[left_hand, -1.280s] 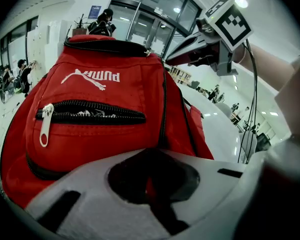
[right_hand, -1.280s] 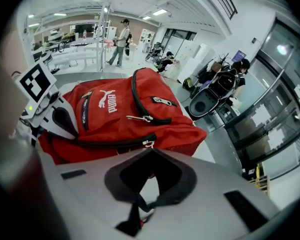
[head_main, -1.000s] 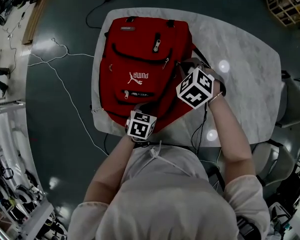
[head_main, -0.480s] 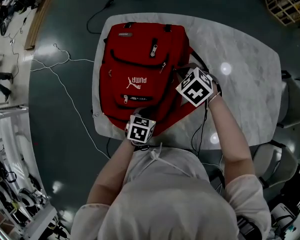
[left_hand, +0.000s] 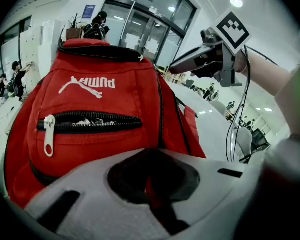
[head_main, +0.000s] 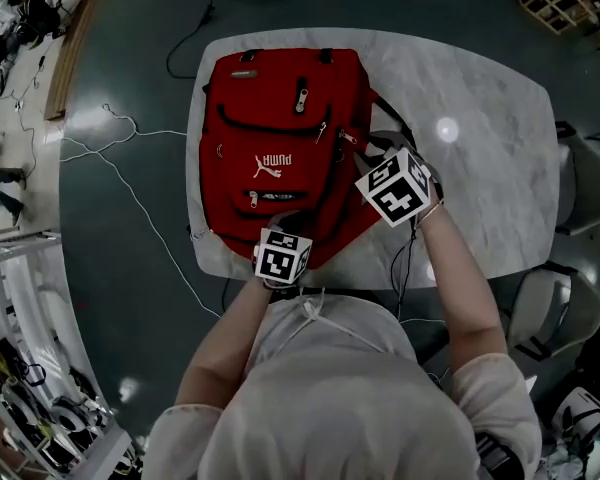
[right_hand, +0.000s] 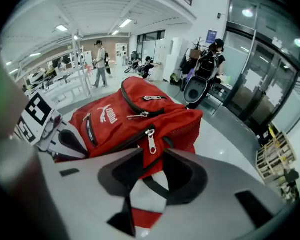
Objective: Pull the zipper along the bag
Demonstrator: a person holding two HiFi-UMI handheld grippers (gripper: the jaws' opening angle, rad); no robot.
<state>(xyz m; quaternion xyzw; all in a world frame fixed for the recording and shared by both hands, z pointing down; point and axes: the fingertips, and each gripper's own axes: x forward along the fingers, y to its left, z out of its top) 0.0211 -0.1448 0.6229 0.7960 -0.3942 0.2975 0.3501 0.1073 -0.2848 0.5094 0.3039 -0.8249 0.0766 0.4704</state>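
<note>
while the left gripper is pinched tight on a fold of red fabric at the near end of the backpack, the other one hasn't grabbed anything yet. the bag is lying flat on the marble table, logo side up, top end away from the person.

the right gripper is over at the bag's right edge with its jaws spread apart. the silver zipper pull dangles just past the tips, roughly lined up with the gap but not inside it. a black strap crosses underneath between the jaws.

so to me this looks like the reach-and-grab step: bag anchored, pull not taken. next move probably needs the right one to ease forward a touch, get the tab between the pads without catching that strap, close, then drag along the zipper track while the left braces the fabric. can't tell from here how much of that zip is left to run.
</note>
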